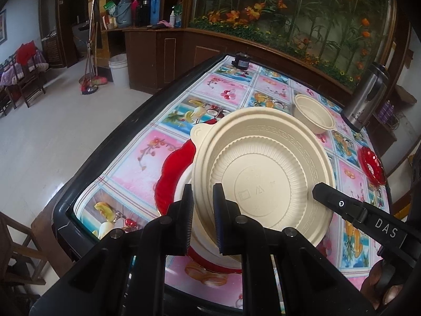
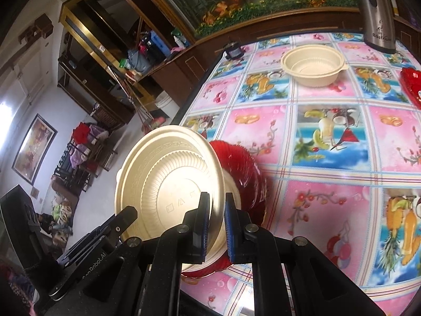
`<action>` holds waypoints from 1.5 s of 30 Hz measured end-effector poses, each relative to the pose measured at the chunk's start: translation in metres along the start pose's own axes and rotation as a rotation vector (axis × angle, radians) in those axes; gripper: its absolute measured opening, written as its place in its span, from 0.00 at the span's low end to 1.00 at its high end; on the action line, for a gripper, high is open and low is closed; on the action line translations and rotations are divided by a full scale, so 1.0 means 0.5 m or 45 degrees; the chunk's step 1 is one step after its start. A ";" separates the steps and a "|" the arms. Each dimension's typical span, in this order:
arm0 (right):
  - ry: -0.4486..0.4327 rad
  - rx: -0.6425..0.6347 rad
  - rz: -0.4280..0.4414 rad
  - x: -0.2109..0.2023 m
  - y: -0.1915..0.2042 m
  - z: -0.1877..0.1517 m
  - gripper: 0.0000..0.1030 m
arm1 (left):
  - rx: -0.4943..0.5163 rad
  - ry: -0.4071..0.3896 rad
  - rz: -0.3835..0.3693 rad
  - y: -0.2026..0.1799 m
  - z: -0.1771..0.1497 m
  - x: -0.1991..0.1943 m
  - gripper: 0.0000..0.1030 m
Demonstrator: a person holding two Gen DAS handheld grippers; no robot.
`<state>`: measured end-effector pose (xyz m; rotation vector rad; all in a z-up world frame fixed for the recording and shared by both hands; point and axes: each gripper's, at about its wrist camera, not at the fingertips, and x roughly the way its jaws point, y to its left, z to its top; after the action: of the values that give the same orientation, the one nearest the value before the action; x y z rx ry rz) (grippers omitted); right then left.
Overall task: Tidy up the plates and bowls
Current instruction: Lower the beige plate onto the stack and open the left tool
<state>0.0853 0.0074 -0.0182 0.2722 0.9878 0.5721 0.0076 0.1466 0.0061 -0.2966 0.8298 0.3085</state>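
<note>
I have both grippers angled down over the table (image 1: 126,142). My left gripper (image 1: 202,210) and right gripper (image 2: 216,223) each pinch the rim of one cream bowl (image 1: 263,168), nearly closed, holding it tilted, underside up, above the red plate (image 1: 171,173). A second bowl (image 2: 313,64) sits farther off, near the kettle (image 1: 365,100).
</note>
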 end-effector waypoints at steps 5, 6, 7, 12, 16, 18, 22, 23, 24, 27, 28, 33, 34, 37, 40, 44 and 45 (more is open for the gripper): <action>0.027 -0.005 -0.009 0.019 0.003 -0.006 0.10 | -0.004 0.014 0.011 0.007 -0.004 0.010 0.12; 0.028 -0.006 -0.008 0.020 0.004 -0.007 0.10 | -0.002 0.015 0.014 0.009 -0.005 0.009 0.12; 0.029 -0.008 -0.007 0.021 0.005 -0.007 0.10 | -0.003 0.018 0.014 0.010 -0.005 0.009 0.12; 0.040 -0.012 -0.011 0.030 0.008 -0.006 0.10 | -0.007 0.016 0.017 0.018 -0.009 0.009 0.12; 0.047 -0.021 -0.015 0.035 0.014 -0.008 0.10 | -0.012 0.018 0.020 0.024 -0.013 0.011 0.12; 0.050 -0.027 -0.017 0.038 0.017 -0.009 0.10 | -0.012 0.021 0.023 0.027 -0.013 0.012 0.12; 0.057 -0.030 -0.019 0.043 0.019 -0.011 0.10 | -0.016 0.026 0.025 0.031 -0.017 0.014 0.12; 0.058 -0.033 -0.024 0.044 0.019 -0.012 0.10 | -0.016 0.026 0.026 0.032 -0.018 0.014 0.12; 0.059 -0.034 -0.025 0.045 0.020 -0.013 0.10 | -0.016 0.027 0.026 0.033 -0.019 0.015 0.12; 0.059 -0.037 -0.027 0.045 0.020 -0.013 0.10 | -0.015 0.026 0.027 0.033 -0.019 0.015 0.12; 0.060 -0.037 -0.027 0.046 0.020 -0.013 0.10 | -0.014 0.025 0.028 0.033 -0.020 0.015 0.12; 0.062 -0.041 -0.030 0.047 0.022 -0.014 0.10 | -0.018 0.030 0.028 0.035 -0.021 0.017 0.12; 0.063 -0.041 -0.032 0.048 0.022 -0.014 0.10 | -0.021 0.030 0.029 0.035 -0.022 0.017 0.12; 0.068 -0.042 -0.032 0.049 0.022 -0.015 0.10 | -0.023 0.035 0.028 0.037 -0.024 0.020 0.12; 0.073 -0.040 -0.037 0.052 0.022 -0.016 0.10 | -0.023 0.039 0.027 0.038 -0.024 0.023 0.12; 0.073 -0.041 -0.040 0.054 0.022 -0.016 0.10 | -0.030 0.048 0.027 0.040 -0.024 0.024 0.12; 0.076 -0.043 -0.042 0.056 0.022 -0.015 0.10 | -0.034 0.050 0.029 0.041 -0.024 0.025 0.13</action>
<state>0.0873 0.0322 -0.0370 0.2095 1.0375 0.5691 -0.0002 0.1629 -0.0140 -0.3187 0.8685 0.3363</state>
